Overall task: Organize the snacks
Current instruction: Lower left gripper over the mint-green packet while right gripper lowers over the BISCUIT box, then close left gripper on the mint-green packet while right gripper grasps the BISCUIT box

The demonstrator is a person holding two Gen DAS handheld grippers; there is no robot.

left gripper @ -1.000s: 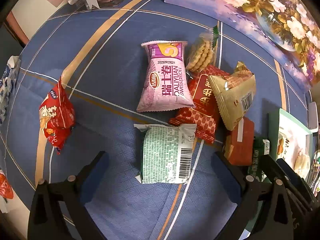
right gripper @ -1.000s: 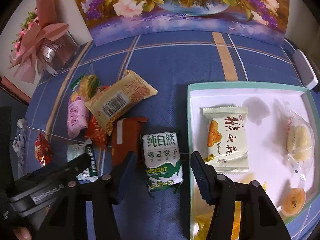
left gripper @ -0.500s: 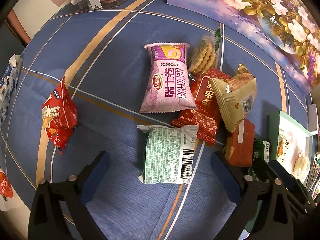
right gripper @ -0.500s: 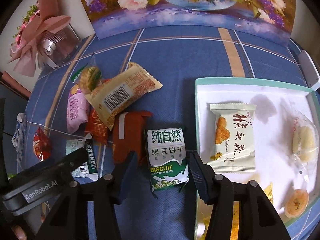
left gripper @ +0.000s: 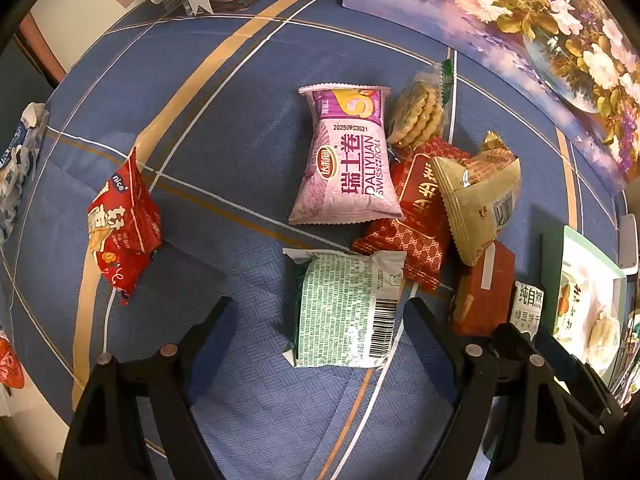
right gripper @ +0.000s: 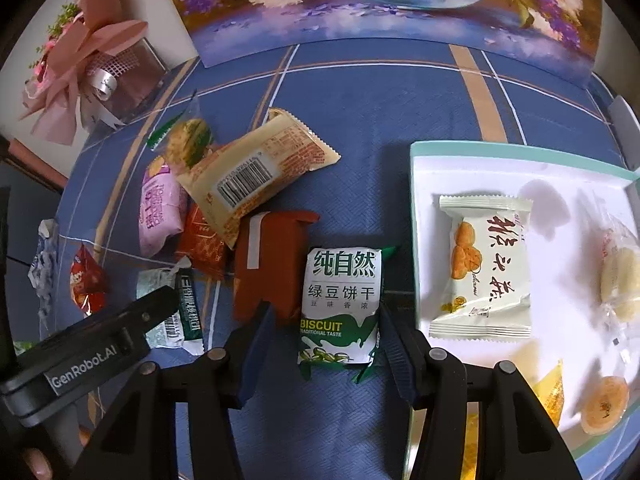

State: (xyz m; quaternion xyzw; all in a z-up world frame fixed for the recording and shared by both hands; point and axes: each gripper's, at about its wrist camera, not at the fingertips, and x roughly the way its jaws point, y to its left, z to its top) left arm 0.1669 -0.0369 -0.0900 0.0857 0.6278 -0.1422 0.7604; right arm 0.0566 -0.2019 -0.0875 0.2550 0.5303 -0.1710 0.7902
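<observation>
My left gripper (left gripper: 318, 306) points down at the blue cloth. Its jaws are closing around a green-and-white packet (left gripper: 344, 308) that lies barcode side up, with a gap still showing on the left side. My right gripper (right gripper: 324, 312) straddles the lower half of a green bean biscuit packet (right gripper: 340, 300). Its jaws are closing too, the right finger at the packet's edge and the left finger a little off it. The white tray (right gripper: 480, 152) with a teal rim lies just right of it, holding a cream pastry packet (right gripper: 484, 268) and several wrapped cakes.
A pile lies beyond both grippers: pink Swiss roll bag (left gripper: 348, 168), patterned red packet (left gripper: 416, 216), gold packet (left gripper: 476, 200), brown-red packet (left gripper: 488, 284), clear cookie sleeve (left gripper: 418, 114). A red snack bag (left gripper: 124, 224) lies alone at left. A flower picture (right gripper: 384, 4) and a pink bouquet (right gripper: 80, 68) stand behind.
The left fingers have come much closer together around the barcode packet. The right fingers have narrowed a little around the biscuit packet. No snack has shifted on the cloth.
</observation>
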